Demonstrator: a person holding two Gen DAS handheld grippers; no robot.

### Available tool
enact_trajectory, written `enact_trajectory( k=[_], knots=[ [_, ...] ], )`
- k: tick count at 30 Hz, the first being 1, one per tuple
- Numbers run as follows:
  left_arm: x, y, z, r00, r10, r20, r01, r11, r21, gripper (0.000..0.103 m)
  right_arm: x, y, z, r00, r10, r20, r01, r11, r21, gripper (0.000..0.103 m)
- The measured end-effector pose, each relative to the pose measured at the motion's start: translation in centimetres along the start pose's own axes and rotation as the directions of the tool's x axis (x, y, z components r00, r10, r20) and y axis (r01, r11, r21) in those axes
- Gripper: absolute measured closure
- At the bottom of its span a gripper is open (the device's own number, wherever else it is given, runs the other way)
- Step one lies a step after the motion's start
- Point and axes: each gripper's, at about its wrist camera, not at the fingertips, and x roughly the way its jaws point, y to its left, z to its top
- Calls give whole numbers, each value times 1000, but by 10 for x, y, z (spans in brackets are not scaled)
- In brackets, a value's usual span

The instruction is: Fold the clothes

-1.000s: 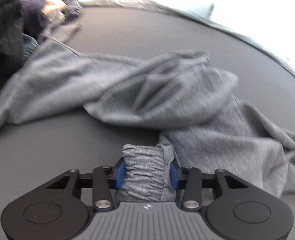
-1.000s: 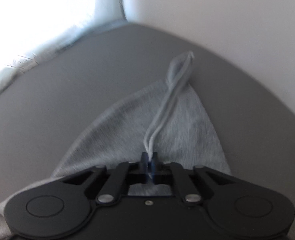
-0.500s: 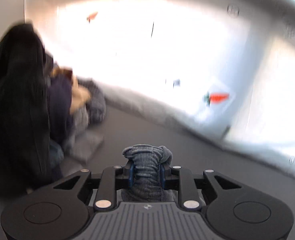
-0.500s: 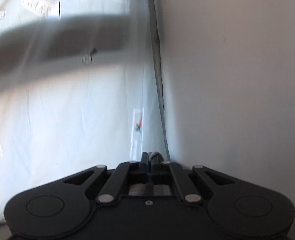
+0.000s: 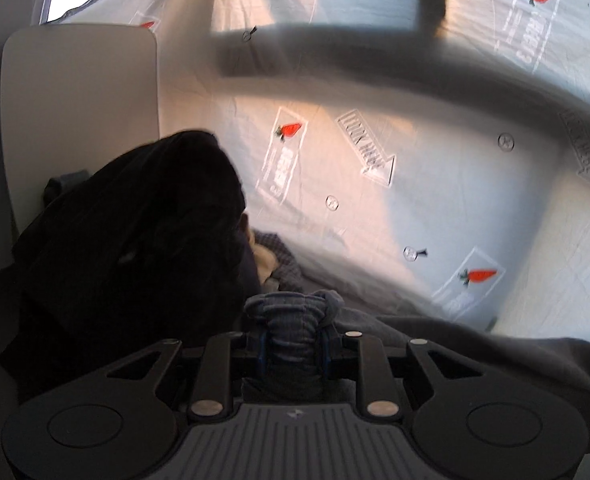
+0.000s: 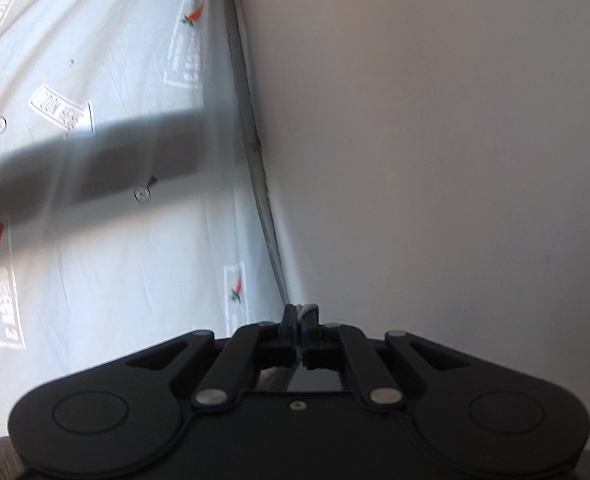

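Note:
My left gripper is shut on a bunched, elastic-gathered band of the grey garment, which bulges up between the blue pads; the rest of the garment hangs below, out of sight. In the right wrist view my right gripper is shut on a thin sliver of light grey fabric, the garment's drawstring, that peeks out at the fingertips. Both grippers are raised and face the sheet-covered wall rather than the table.
A dark heap of clothes rises at the left, with a cream and a checked piece behind it. A translucent plastic sheet with carrot prints hangs at the back. A white panel stands far left; a plain white wall fills the right.
Both grippers have lifted off the dark table with the grey garment and tilted upward. The spread fabric and the tabletop have dropped out of view; the walls and the clothes heap now fill the frames.

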Motion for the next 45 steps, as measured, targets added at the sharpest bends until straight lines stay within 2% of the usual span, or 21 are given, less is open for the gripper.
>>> enact_trajectory(
  k=[2,4,8,11,12,15,21,24,26,28,31,33,34,36,37,39,41,45],
  knots=[
    [-7,18,-35,997,25,-77,-26,1000,-12,77,0,-19,-32,996,-48,-82,46,999,-18,101],
    [-10,35,-71,985,61,-162,-63,998,-9,77,-4,-38,-64,981,-100,-167,95,995,-40,101],
    [-17,66,-137,939,122,-322,-122,992,20,76,-11,-77,-117,926,-197,-322,178,980,-86,101],
    [-25,80,-160,916,132,-378,-138,990,11,75,-16,-101,-138,889,-209,-408,211,977,-40,101],
    [-28,83,-164,914,131,-384,-139,990,7,75,-19,-105,-142,883,-211,-419,219,975,-28,101],
    [-30,83,-153,927,131,-350,-142,990,-5,75,-26,-116,-142,886,-201,-418,225,974,8,101],
    [-38,81,-113,967,123,-222,-130,991,-17,76,-29,-123,-113,924,-148,-353,180,982,60,101],
    [-42,80,-96,978,124,-170,-128,992,-11,75,-27,-119,-97,941,-150,-302,171,984,44,101],
    [-41,78,-95,976,144,-165,-145,989,7,75,-28,-121,-94,941,-176,-288,191,981,25,101],
    [-37,82,-103,966,168,-195,-168,986,12,75,-27,-127,-99,929,-218,-300,231,973,6,101],
    [-29,89,-121,939,191,-286,-192,981,25,69,-23,-137,-114,890,-282,-357,284,958,-48,101],
    [-25,92,-132,917,202,-343,-197,979,52,61,-20,-138,-127,865,-294,-408,276,956,-104,100],
    [-24,91,-138,912,203,-356,-190,979,71,60,-19,-137,-134,854,-291,-432,261,957,-128,94],
    [-26,88,-144,911,194,-363,-166,980,109,53,-17,-134,-146,832,-285,-475,229,958,-175,73],
    [-27,85,-144,914,193,-358,-158,979,125,50,-18,-130,-149,837,-281,-470,218,958,-186,58],
    [-30,81,-142,919,205,-335,-165,975,146,34,-20,-120,-152,849,-268,-456,191,959,-210,56],
    [-30,79,-138,926,218,-309,-183,973,137,23,-15,-110,-153,855,-242,-460,155,963,-218,53],
    [-25,80,-130,931,222,-289,-213,975,60,19,2,-95,-157,858,-166,-486,65,974,-218,45]
  ],
)
